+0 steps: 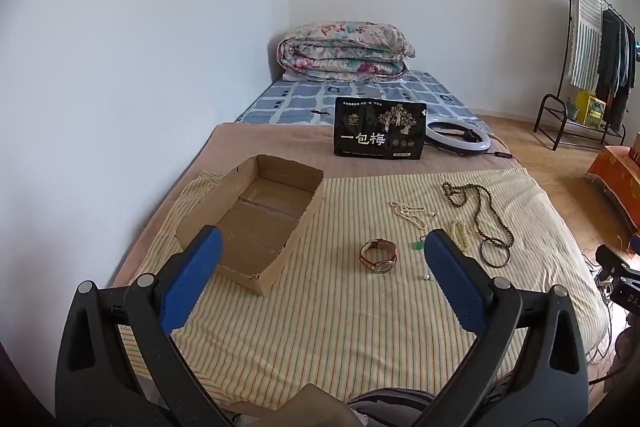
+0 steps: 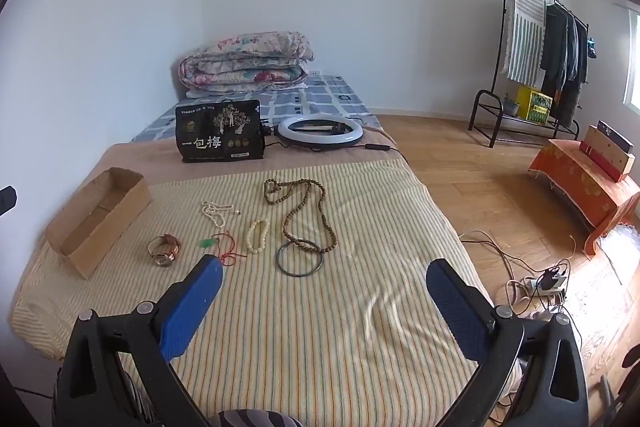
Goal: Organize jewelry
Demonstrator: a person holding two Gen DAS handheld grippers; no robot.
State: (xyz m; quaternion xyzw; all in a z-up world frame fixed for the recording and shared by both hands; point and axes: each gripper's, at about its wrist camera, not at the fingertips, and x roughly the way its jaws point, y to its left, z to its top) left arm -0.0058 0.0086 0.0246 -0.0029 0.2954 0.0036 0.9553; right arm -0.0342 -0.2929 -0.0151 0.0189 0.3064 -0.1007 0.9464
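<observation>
You have not started the sorting proper, as far as these views show: the cardboard box (image 1: 256, 219) sits at the far left of the striped cloth (image 1: 340, 327) with nothing in it, and every piece of jewelry lies outside it. Working rightward from the box, the brown-strap watch (image 1: 378, 255) is the nearest piece, apart from the box wall. Right of the watch comes the small green pendant on a red cord (image 2: 212, 243), then the white pearl strand (image 2: 216, 211), a little farther back from the box. Beyond those lie the cream bead bracelet (image 2: 257, 235), the dark bangle (image 2: 300, 258), and the long brown bead necklace (image 2: 304, 215), whose loop overlaps the bangle's far edge; these sit farthest from the box. Your left gripper (image 1: 322, 255) hovers above the cloth with its jaws spread wide, holding nothing, framing the box's near corner and the watch. Your right gripper (image 2: 324, 285) is likewise spread and empty, over bare cloth on the side of the bangle away from the box. By my reading, all six pieces remain to be moved, and the watch looks the easiest first pick.
</observation>
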